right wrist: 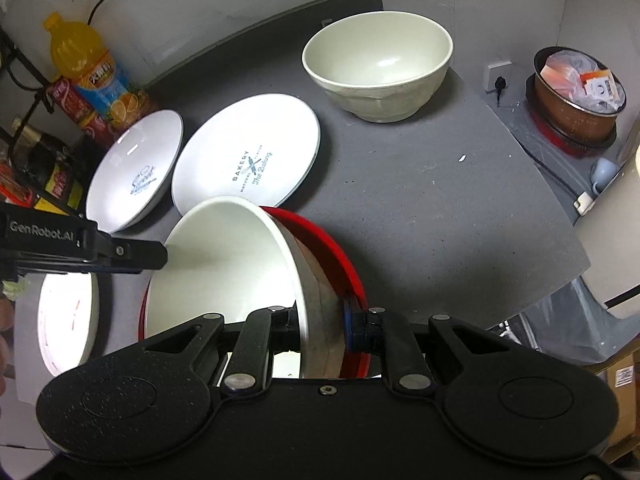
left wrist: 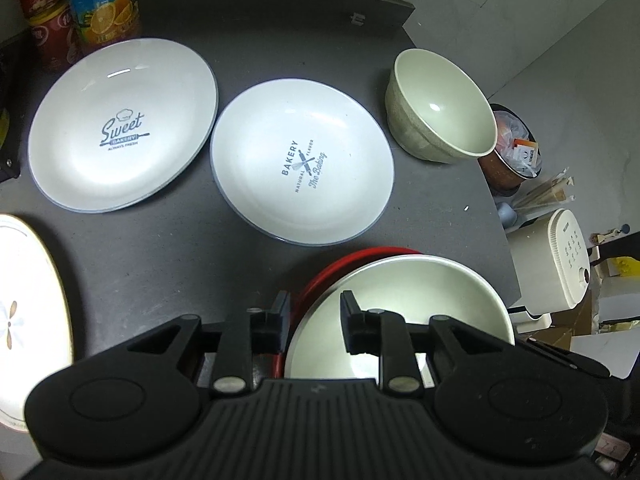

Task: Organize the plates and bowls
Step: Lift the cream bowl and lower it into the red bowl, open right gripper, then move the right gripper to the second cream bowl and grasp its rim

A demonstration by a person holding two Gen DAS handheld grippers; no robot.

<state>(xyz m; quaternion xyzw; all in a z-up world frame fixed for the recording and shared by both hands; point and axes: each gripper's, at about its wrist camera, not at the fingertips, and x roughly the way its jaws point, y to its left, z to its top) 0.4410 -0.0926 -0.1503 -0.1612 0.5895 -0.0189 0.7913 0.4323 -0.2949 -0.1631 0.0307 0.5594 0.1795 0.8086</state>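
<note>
On the dark grey table (right wrist: 420, 200), the red round plate (right wrist: 336, 256) at six o'clock carries a tilted cream ceramic bowl (right wrist: 224, 264), nothing inside. The right gripper (right wrist: 326, 330) pinches its rim; the left gripper (left wrist: 314, 320) hangs spread.

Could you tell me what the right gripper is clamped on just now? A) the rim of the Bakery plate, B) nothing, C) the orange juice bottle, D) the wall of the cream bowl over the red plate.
D: the right gripper has one finger inside and one outside the wall of the tilted cream bowl, above the red plate.
</note>
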